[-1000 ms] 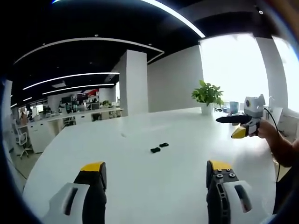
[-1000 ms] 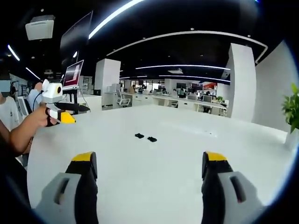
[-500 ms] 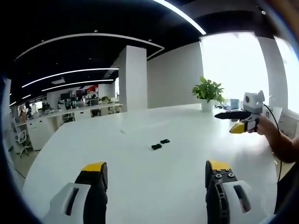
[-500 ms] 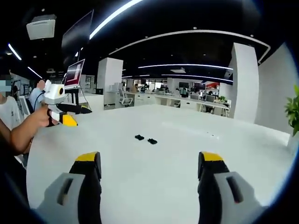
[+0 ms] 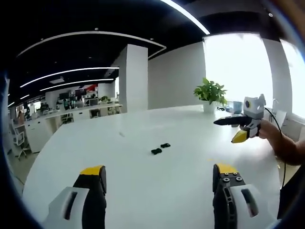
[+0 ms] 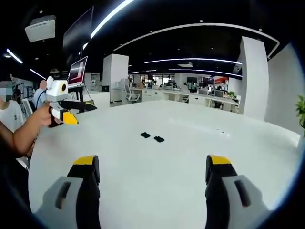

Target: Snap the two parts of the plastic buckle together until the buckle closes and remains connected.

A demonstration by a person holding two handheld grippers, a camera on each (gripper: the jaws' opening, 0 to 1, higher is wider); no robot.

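Basically approach stage: nothing grasped yet. Left gripper [image 5: 158,176] is spread wide w/ nothing between the jaws, hovering over the white table [image 5: 143,191]. The two buckle parts lie mid-table, just beside each other but apart, not joined: in left gripper view, left buckle half [image 5: 156,151] and right buckle half [image 5: 165,145]. Right gripper [image 6: 155,174] is likewise spread and empty; in its own view the same two pieces sit ahead at center. Next move, I'd judge: bring each gripper down to its nearer half, pinch it by the body, line up prongs w/ socket, then push together till it clicks. Parts look small and dark, so which is prong vs socket can't be told from here.

Surface: bare, glossy white, round-edged. Room: open-plan office w/ dark ceiling, strip lights, white pillar [image 5: 133,78], potted plant [image 5: 209,95] near bright window, desks in background.
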